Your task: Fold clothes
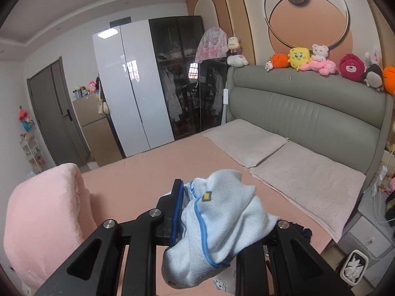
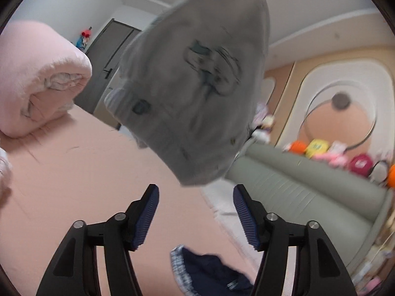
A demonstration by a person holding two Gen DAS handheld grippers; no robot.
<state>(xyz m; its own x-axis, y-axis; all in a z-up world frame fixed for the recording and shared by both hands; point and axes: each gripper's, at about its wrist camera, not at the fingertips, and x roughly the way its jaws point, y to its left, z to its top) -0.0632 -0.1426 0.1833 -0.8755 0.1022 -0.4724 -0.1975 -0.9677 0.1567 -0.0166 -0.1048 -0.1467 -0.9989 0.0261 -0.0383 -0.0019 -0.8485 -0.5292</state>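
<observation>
My left gripper (image 1: pixel 197 212) is shut on a light blue garment (image 1: pixel 217 224) with blue piping and a small yellow patch; the cloth bunches over the right finger and hides it. In the right wrist view the same garment (image 2: pixel 195 93) hangs blurred and grey in the air, from the top of the frame, above and ahead of my right gripper (image 2: pixel 196 209). The right gripper is open and empty over the pink bed (image 2: pixel 74 185). A dark navy garment (image 2: pixel 212 273) with a checked edge lies on the bed just below the right gripper.
A rolled pink blanket (image 1: pixel 44 222) lies at the bed's left, also in the right wrist view (image 2: pixel 37 81). Two pale pillows (image 1: pixel 284 162) lie before the grey headboard (image 1: pixel 308 113), topped with plush toys (image 1: pixel 321 61). A wardrobe (image 1: pixel 153 86) and door (image 1: pixel 56 113) stand beyond.
</observation>
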